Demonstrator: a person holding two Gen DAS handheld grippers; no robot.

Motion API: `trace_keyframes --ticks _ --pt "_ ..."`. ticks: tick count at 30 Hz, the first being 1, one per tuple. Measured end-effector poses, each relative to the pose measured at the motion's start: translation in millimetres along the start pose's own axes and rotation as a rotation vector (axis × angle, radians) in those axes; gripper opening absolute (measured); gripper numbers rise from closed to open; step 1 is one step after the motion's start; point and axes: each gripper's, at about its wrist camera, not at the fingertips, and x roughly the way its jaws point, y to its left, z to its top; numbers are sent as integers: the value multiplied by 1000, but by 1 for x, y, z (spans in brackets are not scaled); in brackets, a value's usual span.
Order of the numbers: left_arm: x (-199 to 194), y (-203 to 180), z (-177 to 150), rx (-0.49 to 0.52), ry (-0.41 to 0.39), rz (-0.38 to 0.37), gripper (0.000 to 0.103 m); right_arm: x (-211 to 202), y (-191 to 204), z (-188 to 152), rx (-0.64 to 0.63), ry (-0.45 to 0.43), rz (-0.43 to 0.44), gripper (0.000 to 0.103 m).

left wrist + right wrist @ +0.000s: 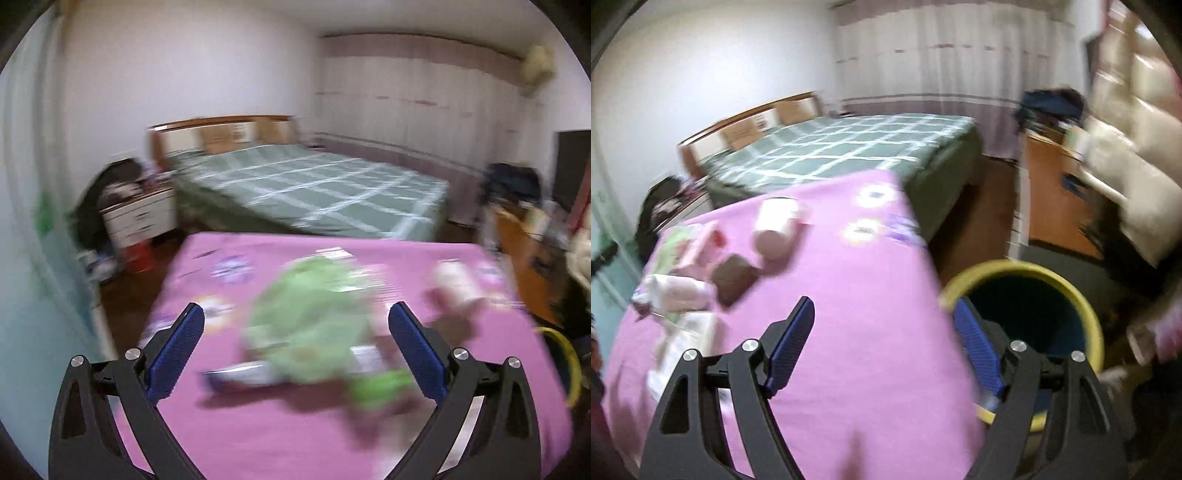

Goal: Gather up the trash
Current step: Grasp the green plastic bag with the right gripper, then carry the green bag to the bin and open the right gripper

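Observation:
Blurred trash lies on the table with the pink cloth (280,435): a crumpled green wrapper (310,325), a flat packet (240,376) beside it and a pale pink can (458,284). My left gripper (297,308) hovers over the cloth, open wide, with the green wrapper lying beyond its fingers and untouched. In the right wrist view the pink can (775,225), a brown packet (733,277) and pale wrappers (676,288) lie at the table's left. My right gripper (884,302) is open and holds nothing, above the table's right edge, beside the yellow-rimmed bin (1086,306).
A bed with a green checked cover (314,188) stands behind the table. A white nightstand (140,218) and a red stool (142,254) are at the left. A wooden desk (1052,195) with clutter is at the right, above wooden floor (979,221).

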Motion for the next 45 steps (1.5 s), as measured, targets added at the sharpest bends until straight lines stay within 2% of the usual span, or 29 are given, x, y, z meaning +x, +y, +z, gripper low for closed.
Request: trace_keyframes --ticks 3,7,8,11,14,17,21,26,28,30,31,34,45 --pt "16 43 -13 -56 4 126 98 18 49 25 -68 9 89 74" --pt "26 73 -28 -102 6 241 98 36 120 57 -142 16 213 74" --pt "27 75 -30 -111 6 241 98 42 144 66 -173 18 257 74" --pt "29 83 -34 -117 5 261 98 62 196 83 -247 41 304 74" --pt "30 82 -35 -107 -4 285 98 104 251 98 -315 132 336 74" --pt "32 82 -33 -127 0 303 98 140 284 108 -344 226 354 74" --pt "34 91 -35 -176 16 291 98 170 315 108 -391 312 347 74" --pt "34 91 -37 -180 18 289 98 192 332 102 -414 437 347 73" --pt "35 91 -38 -181 22 288 98 191 332 94 -446 443 312 60" --pt "37 91 -38 -185 32 285 98 186 330 91 -461 434 287 39" --pt "37 91 -38 -188 35 282 98 184 328 90 -457 433 292 36" --pt "38 92 -38 -193 39 276 98 171 316 92 -431 393 312 19" --pt "36 91 -38 -200 43 276 98 106 263 97 -318 227 383 15"
